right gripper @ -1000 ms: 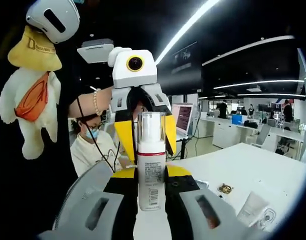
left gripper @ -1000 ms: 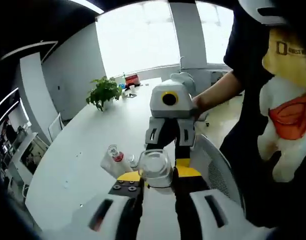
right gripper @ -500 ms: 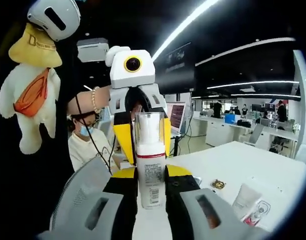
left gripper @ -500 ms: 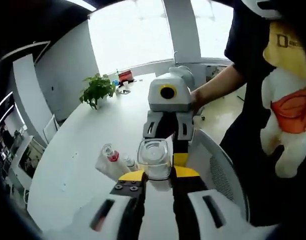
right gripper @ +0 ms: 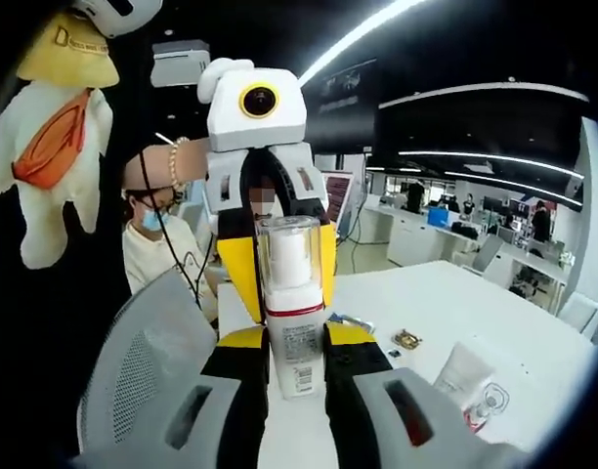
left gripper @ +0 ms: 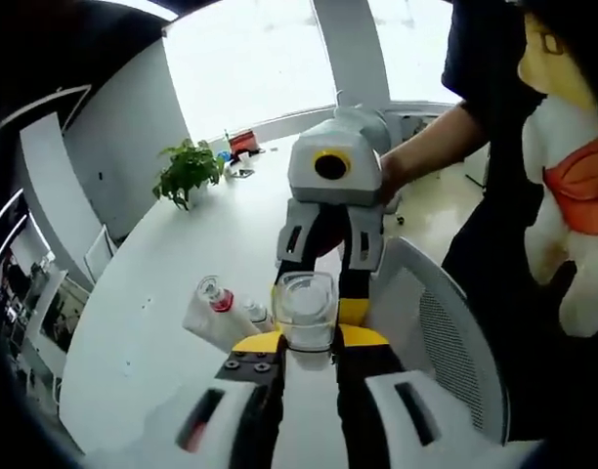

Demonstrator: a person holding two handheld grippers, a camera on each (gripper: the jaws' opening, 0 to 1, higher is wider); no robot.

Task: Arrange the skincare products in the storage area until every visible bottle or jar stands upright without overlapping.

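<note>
clear plastic caps the pump bottle [right gripper: 295, 308] that sits at the centre of both views, a white body with a red band under the transparent cap and a printed label lower down. in the right gripper view it stands upright between the yellow-padded jaws of the right gripper [right gripper: 295, 344], which look pressed against its sides, and the left gripper [right gripper: 276, 256] comes in from 12 o'clock with its yellow jaws flanking the cap. in the left gripper view the same pump bottle [left gripper: 305, 311] is seen cap-first between the left gripper [left gripper: 306, 337] jaws, with the right gripper [left gripper: 323, 278] facing it from 12 o'clock. so both pairs of jaws appear closed on the one bottle, the right low on the body and the left up at the cap, though i cannot tell whether its base touches the white table [left gripper: 182, 254].

on that table, at 9 o'clock of the bottle in the left gripper view, a white tube [left gripper: 203, 315] with a red mark lies on its side, with a small bottle [left gripper: 255, 315] just beside it. in the right gripper view a white tube [right gripper: 463, 373] lies at 4 o'clock.

my judgement is that the step in hand is steadying this bottle to stand it up. the next move calls for setting it down flat on bare table, well apart from the lying tube, then releasing one gripper at a time so it does not tip.
</note>
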